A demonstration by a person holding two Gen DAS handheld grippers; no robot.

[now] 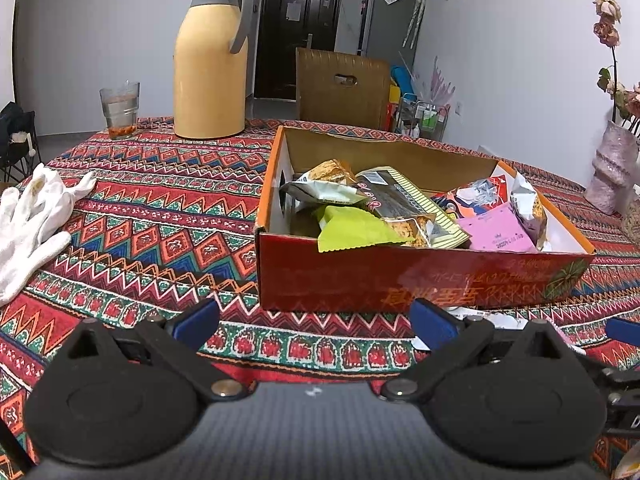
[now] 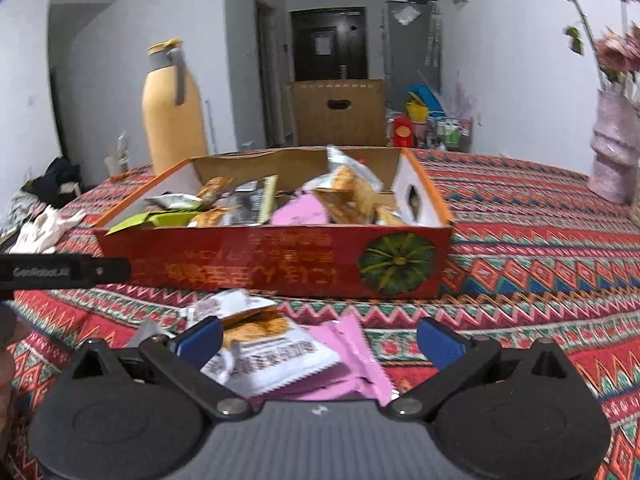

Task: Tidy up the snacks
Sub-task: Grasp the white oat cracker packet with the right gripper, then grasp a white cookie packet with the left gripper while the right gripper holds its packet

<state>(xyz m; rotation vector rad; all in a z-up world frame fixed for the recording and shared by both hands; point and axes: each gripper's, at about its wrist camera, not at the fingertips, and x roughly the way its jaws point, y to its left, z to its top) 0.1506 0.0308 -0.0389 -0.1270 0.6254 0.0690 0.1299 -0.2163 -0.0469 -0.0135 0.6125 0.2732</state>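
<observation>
- My left gripper (image 1: 314, 326) hangs low over the table (image 1: 152, 208), jaws spread wide with nothing between them; only patterned cloth shows in the gap.
- My right gripper (image 2: 320, 342) is also spread wide and grips nothing. Between its blue fingertips (image 2: 200, 340), at the bottom centre of the right wrist view, lie loose snack packets on the cloth: a white packet (image 2: 272, 354) with an orange picture, and pink packets (image 2: 356, 364) just beside and partly under it.
- The red box (image 1: 420, 276) stands just beyond both grippers, in the middle of each view. It is open-topped and already holds a heap of packets: a lime-green packet (image 1: 352, 230) at the near wall, a dark striped packet (image 1: 404, 200) leaning across the middle, and a pink packet in the box (image 1: 496, 234) toward the right of the left wrist view.
- The loose packets lie on the table near the box's near wall, outside it.
- A yellow thermos jug (image 1: 210, 60) stands upper left in the left wrist view, a glass (image 1: 120, 110) to its left.
- A white glove (image 1: 32, 220) lies at the left edge.
- A pale pink vase (image 1: 612, 168) with flowers stands at the right edge.
</observation>
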